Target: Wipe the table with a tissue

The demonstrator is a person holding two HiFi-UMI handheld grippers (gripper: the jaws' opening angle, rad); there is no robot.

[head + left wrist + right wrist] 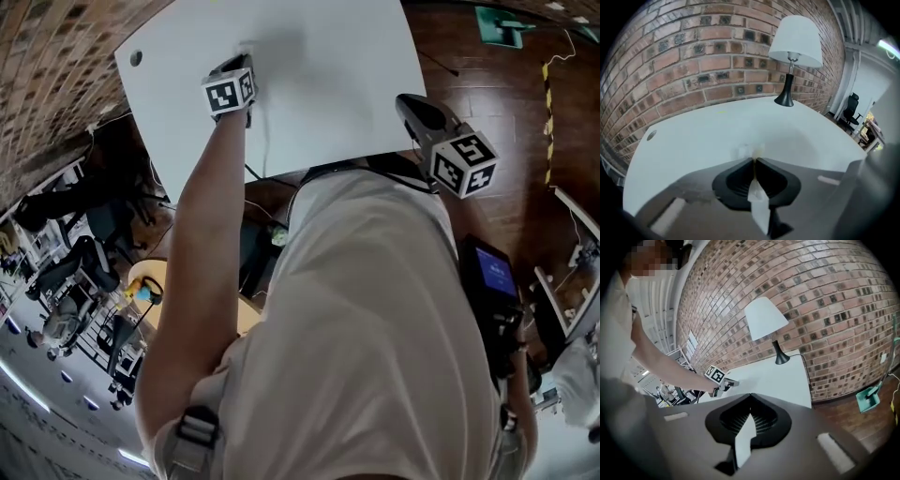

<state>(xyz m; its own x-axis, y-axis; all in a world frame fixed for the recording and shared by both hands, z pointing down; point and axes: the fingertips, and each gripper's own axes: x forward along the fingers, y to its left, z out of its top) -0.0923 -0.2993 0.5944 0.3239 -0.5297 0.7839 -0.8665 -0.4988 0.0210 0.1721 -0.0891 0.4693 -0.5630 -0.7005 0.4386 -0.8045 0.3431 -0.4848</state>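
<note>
The white table [328, 75] fills the top of the head view. My left gripper [247, 54] reaches over its left half, tips down near the surface. In the left gripper view its jaws [754, 158] are closed together, and a small blurred wad of white tissue [747, 151] pokes out past the tips against the tabletop [693, 140]. The right gripper [405, 101] hangs at the table's near right edge. Its jaws [750, 395] meet with nothing between them. From there I see the left gripper [735, 382] low over the table [783, 376].
A black-stemmed lamp with a white shade [794, 42] [764, 317] stands at the table's far end by the brick wall. A cable hole [136, 58] sits near one corner. A green dustpan [868, 397] lies on the wooden floor. Office chairs stand off to the left.
</note>
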